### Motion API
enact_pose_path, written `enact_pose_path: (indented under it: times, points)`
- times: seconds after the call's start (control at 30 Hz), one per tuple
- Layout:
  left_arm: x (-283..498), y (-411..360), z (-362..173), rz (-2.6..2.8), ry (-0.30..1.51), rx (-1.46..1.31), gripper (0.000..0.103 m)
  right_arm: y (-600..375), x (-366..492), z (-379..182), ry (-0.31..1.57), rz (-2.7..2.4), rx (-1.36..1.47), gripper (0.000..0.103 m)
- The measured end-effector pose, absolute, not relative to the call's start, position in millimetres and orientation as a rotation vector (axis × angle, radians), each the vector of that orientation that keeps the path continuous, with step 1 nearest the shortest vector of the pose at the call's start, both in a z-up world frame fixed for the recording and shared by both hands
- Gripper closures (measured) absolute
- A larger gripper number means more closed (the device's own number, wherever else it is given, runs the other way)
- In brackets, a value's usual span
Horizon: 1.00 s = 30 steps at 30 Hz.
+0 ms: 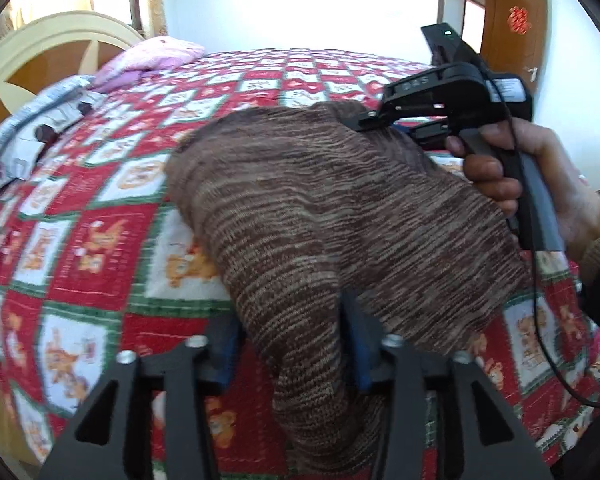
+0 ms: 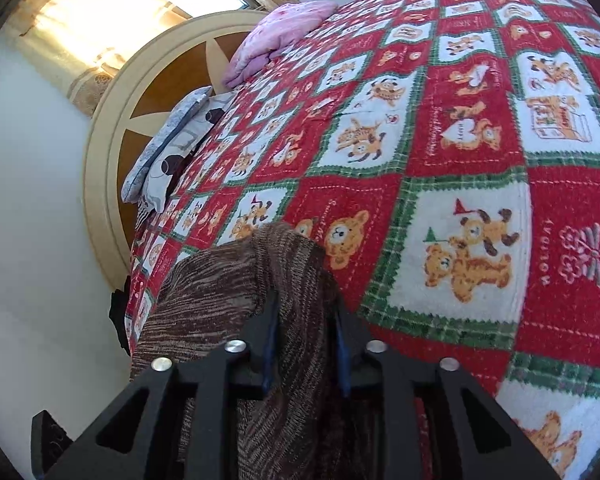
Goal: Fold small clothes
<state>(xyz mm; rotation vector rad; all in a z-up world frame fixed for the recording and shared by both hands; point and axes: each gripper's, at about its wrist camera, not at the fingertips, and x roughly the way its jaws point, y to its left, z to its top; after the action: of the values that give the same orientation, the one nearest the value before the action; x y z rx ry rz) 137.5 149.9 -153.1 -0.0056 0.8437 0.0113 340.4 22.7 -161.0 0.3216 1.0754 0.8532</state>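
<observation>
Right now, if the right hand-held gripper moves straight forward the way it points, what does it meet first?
The right hand-held gripper already holds the brown knit garment; beyond it, probably the red teddy-bear quilt, though depth is unclear.

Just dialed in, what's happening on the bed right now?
A person is folding a brown knit garment over the red teddy-bear quilt. The left hand-held gripper is shut on one bunched part of it, and the right hand-held gripper is shut on another. The cloth hangs lifted between them, not yet laid flat.
</observation>
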Motion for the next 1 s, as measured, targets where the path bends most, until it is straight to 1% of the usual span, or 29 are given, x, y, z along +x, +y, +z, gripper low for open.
enact_pose_path:
  times: [0.03, 0.07, 0.1, 0.13, 0.2, 0.33, 0.4, 0.47, 0.53, 0.57, 0.6, 0.63, 0.67, 0.73, 0.8, 0.93, 0.97, 1.0]
  points:
    - [135, 150, -149, 0.014, 0.834, -0.001, 0.050, 19, 338, -158, 1.066, 0.835, 0.312, 0.063]
    - [130, 151, -140, 0.013, 0.809, 0.001, 0.049, 15, 334, -154, 1.040, 0.822, 0.298, 0.060]
    - [127, 153, -135, 0.016, 0.788, 0.002, 0.043, 9, 330, -148, 1.008, 0.813, 0.287, 0.057]
    - [123, 155, -126, 0.031, 0.754, 0.002, 0.028, 3, 324, -141, 0.969, 0.802, 0.276, 0.053]
    - [122, 162, -114, 0.096, 0.696, 0.007, 0.014, -10, 310, -126, 0.899, 0.800, 0.277, 0.050]
    - [144, 179, -119, 0.155, 0.699, -0.021, 0.013, -18, 269, -105, 0.829, 0.902, 0.261, 0.047]
    - [157, 187, -133, 0.205, 0.738, -0.036, 0.013, -10, 247, -106, 0.852, 0.982, 0.221, 0.046]
    - [161, 193, -150, 0.214, 0.783, -0.057, 0.013, -2, 228, -117, 0.901, 1.044, 0.158, 0.046]
    - [156, 196, -154, 0.211, 0.757, -0.083, 0.010, -2, 218, -134, 0.932, 0.983, 0.066, 0.046]
    - [153, 195, -156, 0.217, 0.750, -0.073, 0.008, -8, 215, -142, 0.918, 0.943, 0.042, 0.046]
    - [152, 193, -158, 0.226, 0.738, -0.060, 0.004, -16, 214, -145, 0.878, 0.922, 0.049, 0.046]
    - [151, 191, -159, 0.236, 0.717, -0.045, 0.000, -23, 216, -149, 0.879, 0.869, 0.049, 0.045]
    - [151, 193, -162, 0.239, 0.691, -0.045, 0.000, -29, 222, -159, 0.926, 0.797, 0.054, 0.045]
    - [152, 201, -163, 0.222, 0.681, -0.103, 0.000, -45, 226, -162, 0.937, 0.822, 0.172, 0.045]
    - [149, 205, -160, 0.233, 0.690, -0.147, 0.000, -57, 220, -153, 0.939, 0.785, 0.202, 0.044]
    - [131, 192, -142, 0.233, 0.674, -0.120, 0.000, -71, 185, -125, 0.835, 0.739, 0.135, 0.044]
    - [124, 186, -134, 0.215, 0.654, -0.104, 0.000, -73, 176, -117, 0.811, 0.738, 0.122, 0.043]
    - [121, 183, -130, 0.206, 0.642, -0.094, 0.000, -75, 166, -109, 0.783, 0.735, 0.104, 0.040]
